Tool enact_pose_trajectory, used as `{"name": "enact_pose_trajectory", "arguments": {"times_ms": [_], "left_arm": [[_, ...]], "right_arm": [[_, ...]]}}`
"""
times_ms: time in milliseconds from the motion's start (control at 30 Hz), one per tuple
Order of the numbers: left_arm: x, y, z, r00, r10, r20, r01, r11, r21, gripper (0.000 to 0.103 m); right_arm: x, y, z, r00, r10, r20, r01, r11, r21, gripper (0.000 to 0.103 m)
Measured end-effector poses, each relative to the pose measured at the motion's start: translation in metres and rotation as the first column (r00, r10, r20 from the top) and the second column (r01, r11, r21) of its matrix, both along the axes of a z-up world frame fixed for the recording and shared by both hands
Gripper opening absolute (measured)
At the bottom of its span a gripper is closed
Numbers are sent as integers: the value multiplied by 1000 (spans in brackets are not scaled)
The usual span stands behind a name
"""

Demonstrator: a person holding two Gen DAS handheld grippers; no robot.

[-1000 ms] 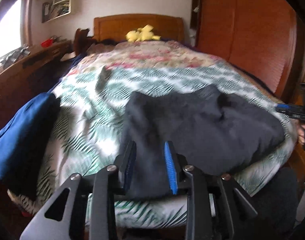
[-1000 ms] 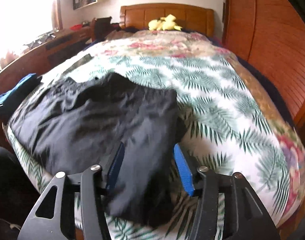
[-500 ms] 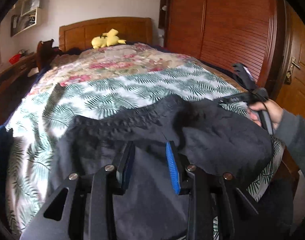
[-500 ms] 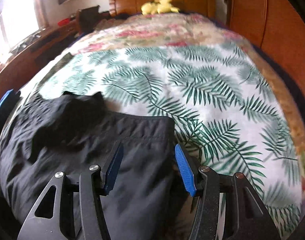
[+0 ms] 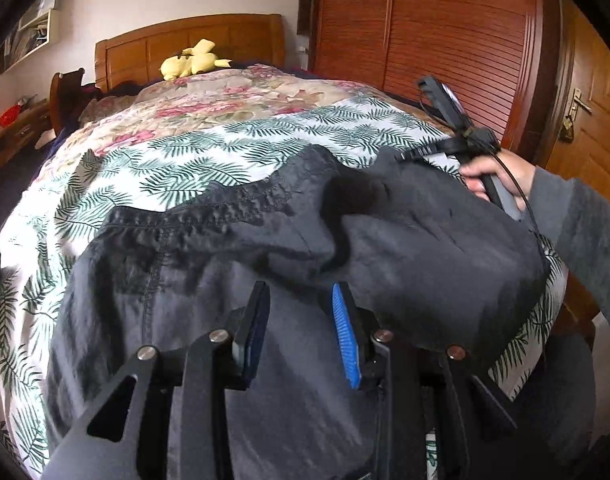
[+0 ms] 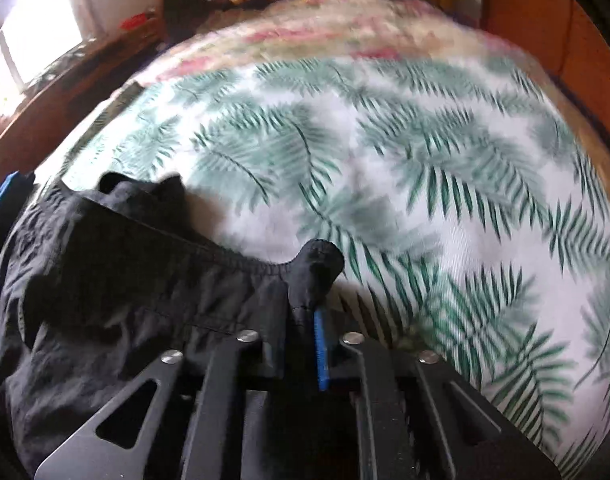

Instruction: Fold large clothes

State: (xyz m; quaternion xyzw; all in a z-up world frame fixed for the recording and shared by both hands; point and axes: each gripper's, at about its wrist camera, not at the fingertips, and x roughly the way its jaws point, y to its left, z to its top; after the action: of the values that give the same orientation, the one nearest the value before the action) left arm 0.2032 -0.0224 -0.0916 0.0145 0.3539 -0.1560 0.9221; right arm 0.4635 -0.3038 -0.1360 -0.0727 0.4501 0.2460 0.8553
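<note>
In the left wrist view, your left gripper [image 5: 301, 332] hangs over the near part of the dark trousers [image 5: 289, 248]. Its jaws stand at a narrow gap, and nothing is pinched between the pads; the cloth lies under them, and whether the tips touch it you cannot tell from here. The trousers lie spread across the near end of the bed [image 5: 225, 140], on the cover with the green leaf pattern, with the gathered waistband [image 5: 209, 216] turned toward the headboard [image 5: 193, 44]. At the right side of this view your right hand [image 5: 493, 176], in a grey sleeve [image 5: 585, 232], holds the right gripper [image 5: 405, 157]. The tip of that gripper is at the far right corner of the trousers, and the cloth rises a little there. A yellow plush toy [image 5: 193, 64] sits at the headboard, and a wooden wardrobe [image 5: 425, 32] stands to the right of the bed.

In the right wrist view, your right gripper [image 6: 305, 320] is closed on the trousers [image 6: 125, 288]. A small bunch of the waistband corner [image 6: 317, 258] stands up from between the pads, and one blue pad [image 6: 321, 344] shows just beside it. The rest of the trousers lies to the left, flat on the bed [image 6: 385, 160]. The far part of this view is blurred.
</note>
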Motion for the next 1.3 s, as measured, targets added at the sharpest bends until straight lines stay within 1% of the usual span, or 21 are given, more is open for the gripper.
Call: {"name": "enact_pose_trajectory", "arguments": {"times_ms": [100,133,167,200,233,333,400,433,467,533,567,667,733,800,900,967,1033,1133,1167,1233,1300], "left_arm": [[0,-5,-1,1000,-12,-6,12,1000,-5,31],[-1,-7,0,1000,-15,-2,15,1000,0,31],[-2,-9,0,1000,-15,0,15,1000,1,31],[-2,-9,0,1000,-16,0,16,1000,0,31],[-2,-9,0,1000,-15,0,15,1000,-1,31],[-4,-8,1,1000,-9,3,9,1000,-1,31],[-6,-4,3,1000,0,8,0,1000,-6,31],[-6,-2,4,1000,4,11,-3,1000,-10,31],[-6,0,4,1000,9,13,-9,1000,-12,31],[-7,5,5,1000,23,17,-23,1000,-13,31],[-7,7,6,999,31,21,-30,999,-14,31],[-8,13,7,998,48,28,-47,999,-13,31],[-8,17,8,998,58,37,-57,998,-11,31],[-9,22,8,997,66,39,-65,998,-20,31],[-11,28,10,996,78,41,-77,997,-27,31],[-12,32,11,995,84,44,-83,996,-30,31],[-13,35,11,995,90,46,-89,996,-29,31],[-14,40,11,994,101,47,-99,994,-36,31],[-14,41,12,994,103,46,-101,994,-39,31],[-16,41,13,994,102,49,-100,994,-44,31],[-18,40,15,993,99,57,-97,994,-47,31]], "right_arm": [[-2,5,18,994,-16,109,17,1000,-4,5],[-2,4,23,989,-43,141,44,999,-7,5],[3,2,24,983,-85,160,91,995,-30,5],[11,0,21,979,-132,154,145,987,-73,5],[16,-1,17,979,-154,136,166,982,-84,5],[23,-1,4,983,-164,82,175,974,-143,6],[20,4,5,984,-162,79,174,968,-179,11],[17,7,7,983,-158,95,175,965,-197,17],[13,12,12,983,-142,119,165,963,-213,25],[3,22,22,983,-102,152,133,970,-206,36],[-5,28,30,983,-78,164,109,975,-191,39],[-26,53,45,986,13,166,13,988,-156,41],[-42,75,50,985,90,146,-71,989,-130,42],[-57,99,50,981,160,106,-150,984,-96,42],[-75,133,41,969,239,63,-234,969,-76,42],[-84,154,31,956,290,47,-284,954,-98,42],[-88,169,18,950,312,29,-306,943,-130,42],[-83,185,-6,949,316,-13,-312,928,-202,42],[-80,188,-13,949,314,-19,-311,926,-213,41],[-73,188,-20,951,309,-26,-307,928,-212,41],[-64,188,-24,958,286,-22,-285,940,-189,41]]}}
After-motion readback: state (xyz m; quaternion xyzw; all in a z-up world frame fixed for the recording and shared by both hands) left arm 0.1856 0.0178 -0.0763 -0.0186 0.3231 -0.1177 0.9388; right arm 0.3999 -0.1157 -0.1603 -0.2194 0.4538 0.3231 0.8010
